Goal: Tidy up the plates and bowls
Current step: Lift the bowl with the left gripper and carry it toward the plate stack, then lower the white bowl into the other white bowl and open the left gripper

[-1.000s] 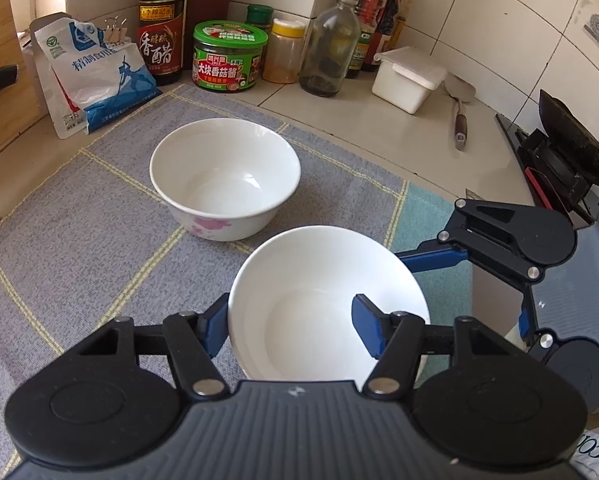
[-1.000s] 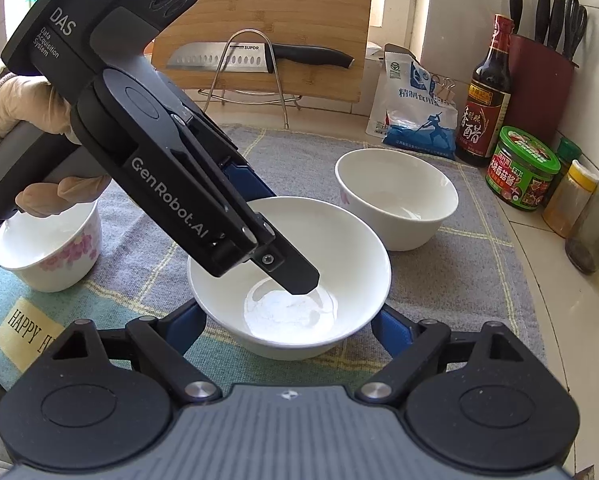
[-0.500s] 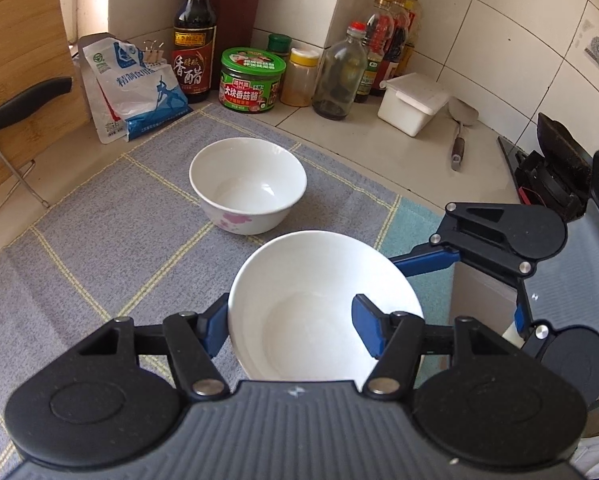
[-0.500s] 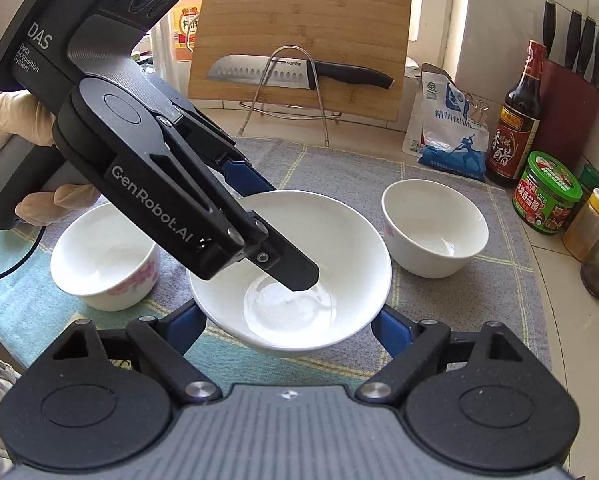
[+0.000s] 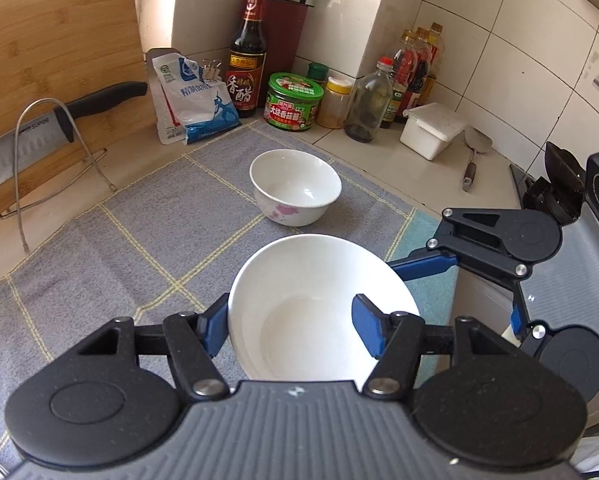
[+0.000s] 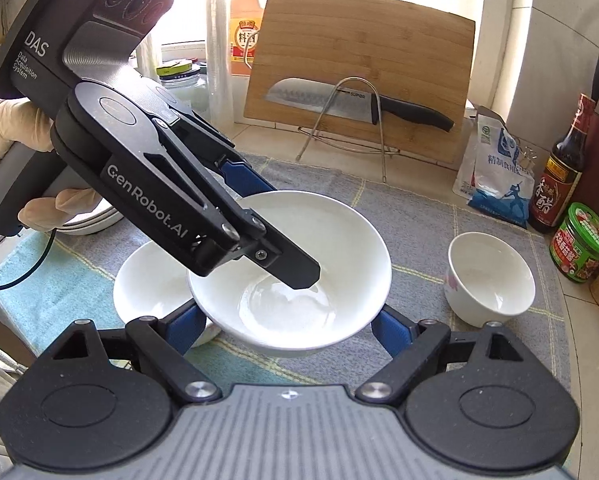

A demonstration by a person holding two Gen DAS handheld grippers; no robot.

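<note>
Gloved hand [image 6: 15,136] at far left, holding the left gripper [image 5: 291,324], jaws clenched on the rim of the large white bowl [image 6: 331,248], one finger inside, one outside. Just beside the hand, stacked plates [image 6: 95,222], then a small bowl [image 6: 151,288] on the checked mat [image 6: 419,216], partly hidden under the raised large white bowl. Lower centre, right gripper [image 6: 289,328], jaws spread wide and seemingly pressing the bowl's outer wall from both sides. Farther right, a flowered bowl [image 6: 491,280], well apart.

Likely risk: thin rim pinch slipping if the two grippers drift apart or tilt, dropping the bowl onto the small one and chipping both.

Compared with a second ago: large bowl higher above the tabletop, carried toward the small bowl; both grips unchanged.
</note>
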